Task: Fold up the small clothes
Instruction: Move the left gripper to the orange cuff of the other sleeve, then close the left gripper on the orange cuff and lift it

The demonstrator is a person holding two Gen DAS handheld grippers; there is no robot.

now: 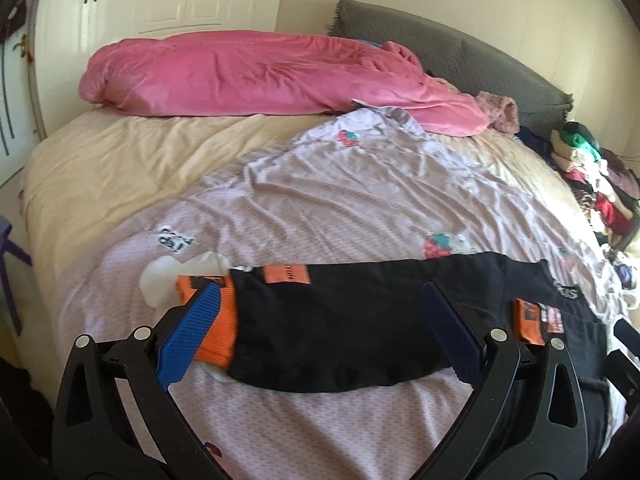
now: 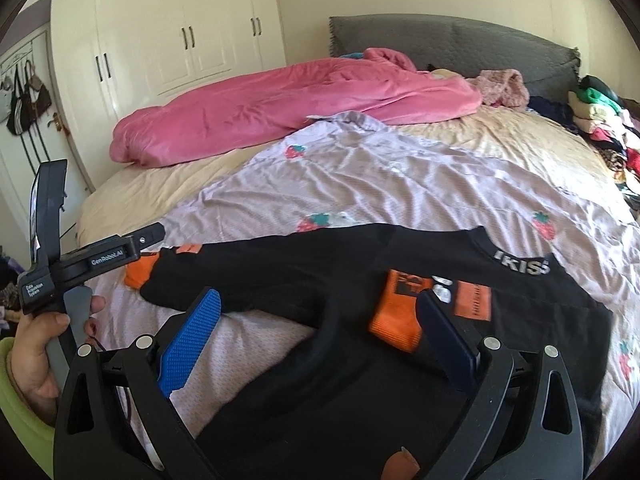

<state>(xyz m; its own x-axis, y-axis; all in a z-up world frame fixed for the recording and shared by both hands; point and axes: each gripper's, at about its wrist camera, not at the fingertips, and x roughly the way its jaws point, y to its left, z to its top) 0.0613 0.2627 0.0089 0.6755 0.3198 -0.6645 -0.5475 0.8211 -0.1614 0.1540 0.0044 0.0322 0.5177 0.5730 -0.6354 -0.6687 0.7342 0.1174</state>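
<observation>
Your bed (image 1: 120,160) in cream sheet, lilac strawberry-print cover (image 1: 320,200) spread across it, pink duvet (image 1: 240,72) bunched at the far side, black garment (image 1: 340,312) lying on the cover, clothes pile (image 1: 592,176) at the right edge.

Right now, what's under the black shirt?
Under the black shirt lies the lilac strawberry sheet. A white thing pokes out beside its orange cuff; the rest is covered.

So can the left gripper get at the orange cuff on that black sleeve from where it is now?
Probably yes. The left gripper is open above the black sleeve, and the orange cuff lies uncovered on the lilac sheet beside its blue finger pad.
</observation>
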